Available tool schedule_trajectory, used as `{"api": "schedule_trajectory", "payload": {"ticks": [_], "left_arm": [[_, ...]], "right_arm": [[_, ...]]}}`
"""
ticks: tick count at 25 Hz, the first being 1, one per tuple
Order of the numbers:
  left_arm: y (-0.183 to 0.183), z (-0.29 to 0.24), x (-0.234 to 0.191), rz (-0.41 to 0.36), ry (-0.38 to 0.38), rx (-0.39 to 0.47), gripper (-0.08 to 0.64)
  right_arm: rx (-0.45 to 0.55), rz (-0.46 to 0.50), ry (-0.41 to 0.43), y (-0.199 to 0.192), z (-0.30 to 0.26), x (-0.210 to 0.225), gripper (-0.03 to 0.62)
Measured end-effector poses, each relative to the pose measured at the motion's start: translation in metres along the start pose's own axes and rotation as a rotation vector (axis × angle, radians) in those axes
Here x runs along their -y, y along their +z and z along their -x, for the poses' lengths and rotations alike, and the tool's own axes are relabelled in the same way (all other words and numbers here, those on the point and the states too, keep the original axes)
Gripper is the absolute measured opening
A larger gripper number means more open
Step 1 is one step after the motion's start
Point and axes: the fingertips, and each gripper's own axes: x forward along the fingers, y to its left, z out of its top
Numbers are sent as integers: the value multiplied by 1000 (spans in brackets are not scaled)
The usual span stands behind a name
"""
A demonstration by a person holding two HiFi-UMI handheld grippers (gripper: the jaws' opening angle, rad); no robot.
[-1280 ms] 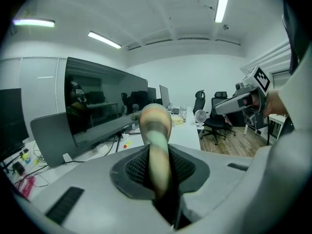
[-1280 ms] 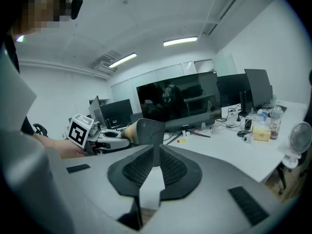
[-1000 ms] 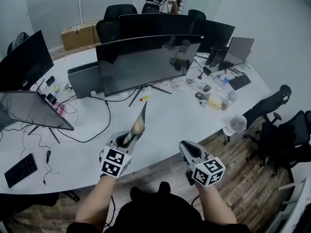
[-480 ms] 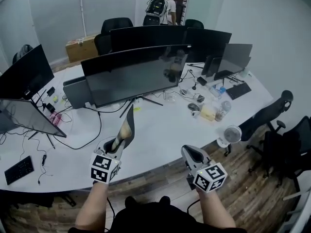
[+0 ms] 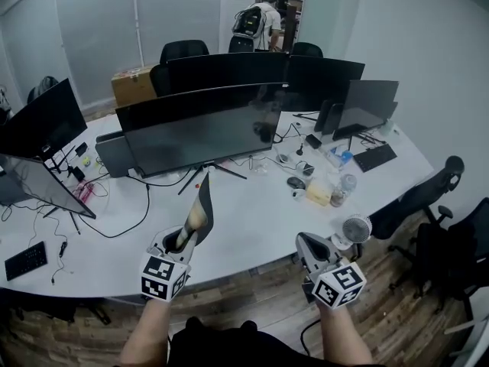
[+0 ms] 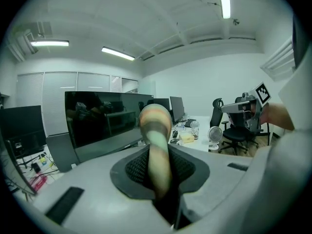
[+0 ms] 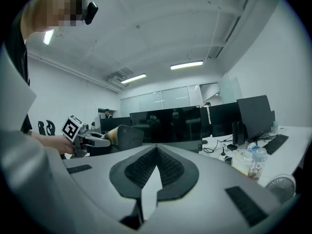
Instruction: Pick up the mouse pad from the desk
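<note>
The mouse pad [image 5: 200, 209], thin, dark on one face and printed on the other, stands edge-up in the air in front of the white desk [image 5: 252, 258]. My left gripper [image 5: 183, 239] is shut on its lower end. In the left gripper view the pad [image 6: 156, 140] rises from between the pads [image 6: 187, 167], bent over at its top. My right gripper [image 5: 306, 243] hangs to the right, off the desk edge, shut with nothing in it; its tips meet in the right gripper view [image 7: 156, 152]. That view also shows the pad [image 7: 127, 136] held up at left.
Several dark monitors [image 5: 199, 125] line the curved desk. A bottle [image 5: 348, 183], a keyboard [image 5: 374, 157] and cables lie at the right. A small fan [image 5: 356, 228] and office chairs [image 5: 424, 197] stand on the wooden floor. A person with a backpack [image 5: 256, 21] stands at the far doorway.
Both grippers have drawn back from the desk and a little upward. The mouse pad has stayed in the left grip; the right stays shut and empty.
</note>
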Motion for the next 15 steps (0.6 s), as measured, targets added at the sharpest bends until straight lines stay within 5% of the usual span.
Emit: {"api": "schedule_trajectory", "payload": {"ticks": [15], "left_arm": [[55, 9, 2, 17, -103, 114, 78]], "right_arm": [[83, 44, -73, 52, 12, -1, 5]]}}
